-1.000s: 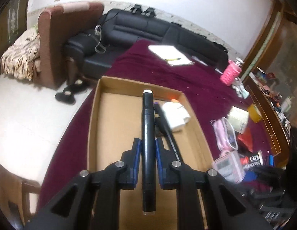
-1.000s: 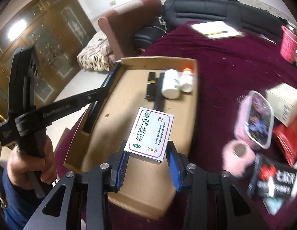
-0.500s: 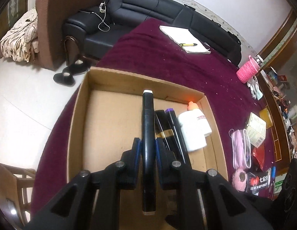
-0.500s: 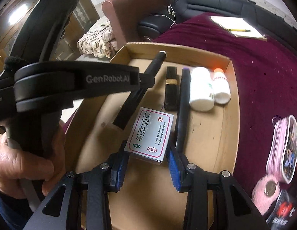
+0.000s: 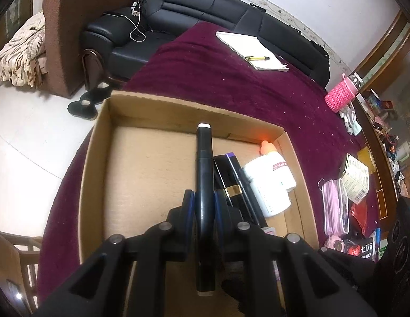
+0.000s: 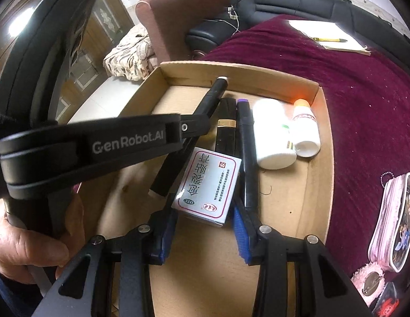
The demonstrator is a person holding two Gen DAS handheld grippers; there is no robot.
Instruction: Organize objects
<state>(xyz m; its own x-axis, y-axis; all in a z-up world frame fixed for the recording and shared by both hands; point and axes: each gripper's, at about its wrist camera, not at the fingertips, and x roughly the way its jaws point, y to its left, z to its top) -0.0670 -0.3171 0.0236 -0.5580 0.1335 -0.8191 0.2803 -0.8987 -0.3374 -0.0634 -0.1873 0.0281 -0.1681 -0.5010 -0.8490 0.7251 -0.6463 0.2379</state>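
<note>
The cardboard box [image 6: 308, 85] holds two white bottles [image 6: 273, 134] at 1 o'clock, while the left tool [image 5: 204, 206] grips one black marker [image 5: 204, 174] and the right tool [image 6: 205, 227] clamps one white medicine box [image 6: 208, 185].

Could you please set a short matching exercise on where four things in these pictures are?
Things:
1. marker
2. medicine box
3. white bottles
4. notebook

Places:
A. on the purple cloth, outside the carton
B. lying in the carton, by its right wall
C. between the left gripper's fingers
D. between the right gripper's fingers

Pairs: 1-C, 2-D, 3-B, 4-A
</note>
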